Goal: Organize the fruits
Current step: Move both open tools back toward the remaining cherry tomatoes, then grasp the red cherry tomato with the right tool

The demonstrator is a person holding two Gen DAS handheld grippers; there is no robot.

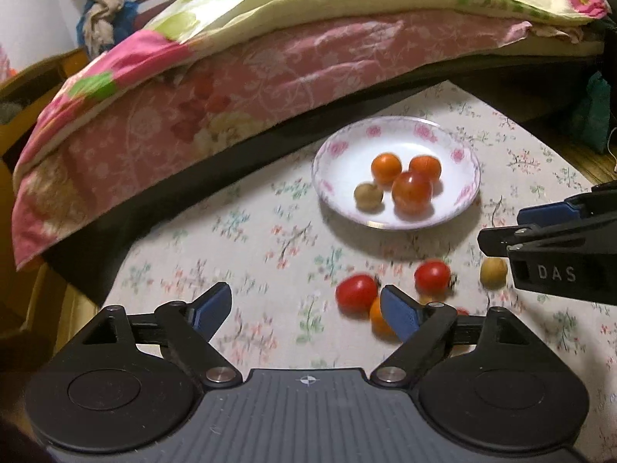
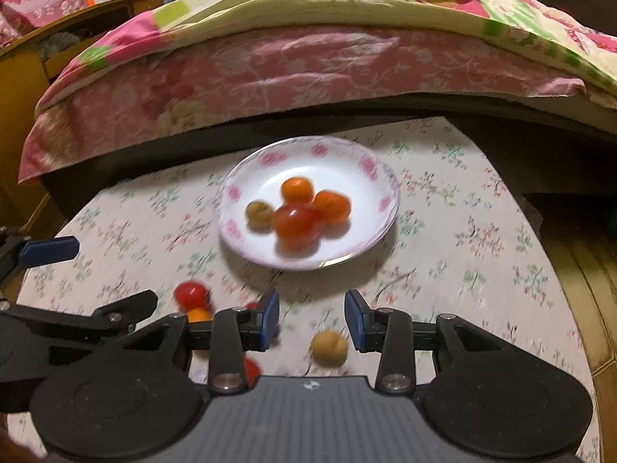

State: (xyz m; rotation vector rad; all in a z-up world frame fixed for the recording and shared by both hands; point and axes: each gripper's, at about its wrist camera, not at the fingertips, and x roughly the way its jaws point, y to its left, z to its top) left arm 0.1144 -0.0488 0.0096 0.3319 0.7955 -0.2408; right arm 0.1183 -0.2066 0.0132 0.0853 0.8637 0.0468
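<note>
We note a white plate (image 1: 397, 131) with a pink-flower rim on the floral tablecloth (image 1: 239, 239), near the bed edge. In it lie four fruits bunched together: two orange tomatoes (image 1: 386, 167), one larger red-orange tomato (image 1: 412, 192) in front of them, and one small tan round fruit (image 1: 368, 196) at their left.

Loose fruit lies on the cloth nearer to us, apart from the plate: a red cherry tomato (image 1: 356, 293), a second red one (image 1: 432, 277), an orange one (image 1: 380, 322) partly behind the left gripper's right finger, and a tan round fruit (image 1: 493, 272) just beside the other gripper's black frame.

Our left gripper (image 1: 306, 310) has its blue-padded fingers spread wide; nothing between them, only bare cloth.

Our right gripper (image 2: 311, 320) shows a narrower gap, pads clearly apart, gripping nothing. The tan fruit sits on the cloth below that gap in the right wrist view; we cannot tell whether the pads touch it. Both views are motion-blurred.
</note>
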